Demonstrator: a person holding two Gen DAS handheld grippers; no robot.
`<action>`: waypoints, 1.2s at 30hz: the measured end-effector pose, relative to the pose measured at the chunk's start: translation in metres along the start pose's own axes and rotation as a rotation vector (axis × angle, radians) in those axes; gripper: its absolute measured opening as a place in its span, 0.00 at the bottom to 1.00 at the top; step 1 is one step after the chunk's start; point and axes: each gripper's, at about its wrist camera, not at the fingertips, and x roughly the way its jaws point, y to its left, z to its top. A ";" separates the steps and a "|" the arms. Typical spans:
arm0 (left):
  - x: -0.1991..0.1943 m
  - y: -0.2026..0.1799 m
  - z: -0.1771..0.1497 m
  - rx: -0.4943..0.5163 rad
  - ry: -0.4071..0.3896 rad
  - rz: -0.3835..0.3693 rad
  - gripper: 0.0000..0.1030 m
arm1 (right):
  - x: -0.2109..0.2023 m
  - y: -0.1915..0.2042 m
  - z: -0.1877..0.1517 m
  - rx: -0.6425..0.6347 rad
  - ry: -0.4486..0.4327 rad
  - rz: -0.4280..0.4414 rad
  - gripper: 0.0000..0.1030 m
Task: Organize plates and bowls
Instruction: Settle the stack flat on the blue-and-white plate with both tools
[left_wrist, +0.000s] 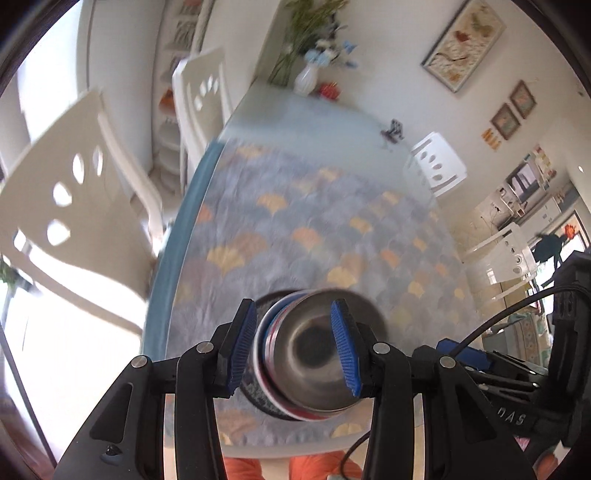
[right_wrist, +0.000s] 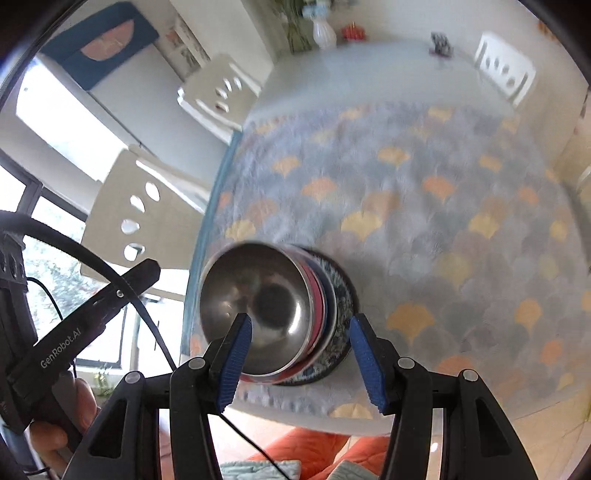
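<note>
Stack: a steel bowl (left_wrist: 314, 354) sits on top, nested in a red-striped bowl (right_wrist: 317, 295) and a white one, all on a dark patterned plate (right_wrist: 341, 306).
Place: near the front left corner of the table (left_wrist: 317, 110), on the fan-print cloth (left_wrist: 332, 221).
Left claw (left_wrist: 295, 347): released, nothing pinched. Its blue pads (left_wrist: 242, 347) frame the stack in the left view, but they look to hang above it, not on it.
Right claw (right_wrist: 304, 360): also released and empty, hovering over the near side of the stack, one pad across the steel bowl's rim in the picture.
Contact: I judge neither claw touches the dishes; the blur makes this less than sure.
Step in hand: the stacking looks done. Bowls by size on the plate, both claws clear.
Elsewhere: a vase (left_wrist: 306, 79) and small bits at the far end; no other plates or bowls show.
Next move: if more dishes wait out of sight, find them. Otherwise keep the claws off the stack, since a nudge on the steel rim could tip it toward the table edge.
</note>
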 end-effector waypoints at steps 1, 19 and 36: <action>-0.006 -0.005 0.001 0.014 -0.020 0.002 0.37 | -0.008 0.005 0.000 -0.010 -0.035 -0.018 0.52; -0.013 -0.027 0.003 0.099 -0.077 0.044 0.40 | -0.020 0.025 -0.006 -0.104 -0.109 -0.176 0.53; -0.006 -0.019 -0.008 0.067 -0.041 0.047 0.40 | -0.003 0.024 -0.011 -0.109 -0.032 -0.162 0.53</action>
